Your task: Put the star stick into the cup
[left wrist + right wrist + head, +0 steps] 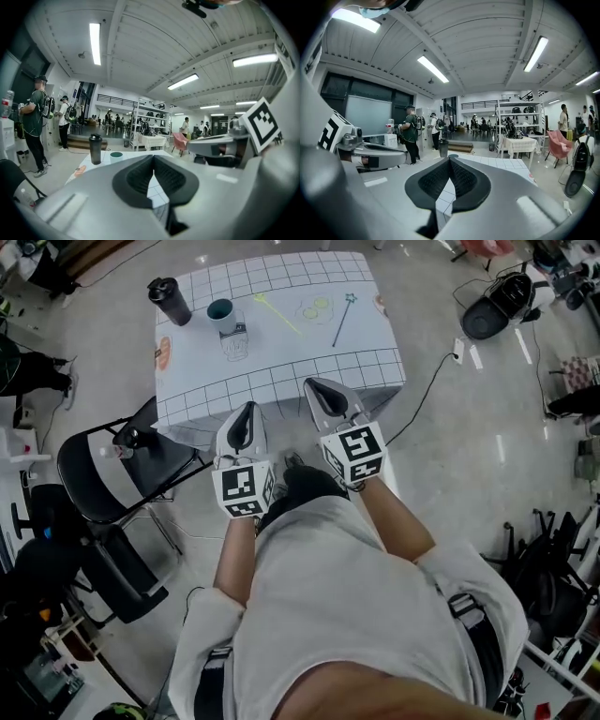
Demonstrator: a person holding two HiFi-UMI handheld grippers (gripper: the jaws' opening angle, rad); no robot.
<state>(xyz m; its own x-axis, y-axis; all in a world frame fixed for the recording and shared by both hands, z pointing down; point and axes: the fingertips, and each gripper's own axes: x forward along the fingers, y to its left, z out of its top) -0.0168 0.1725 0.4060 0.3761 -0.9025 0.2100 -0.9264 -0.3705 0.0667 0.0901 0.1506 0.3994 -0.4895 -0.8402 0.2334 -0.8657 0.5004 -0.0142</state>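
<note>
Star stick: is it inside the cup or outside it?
Outside. The star stick lies flat on the table, well apart from the teal cup, which stands upright.

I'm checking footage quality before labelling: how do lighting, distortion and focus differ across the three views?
Head view: even light, soft glare on the floor, table and star stick sharp. Left gripper view: fisheye bows the ceiling lights, corners darken, left gripper looks soft. Right gripper view: same bowing and dark corners, right gripper soft.

cup (222, 312) on table (281, 357), right of bottle (169, 300) | star stick (343, 322) on table, right of cup
</note>
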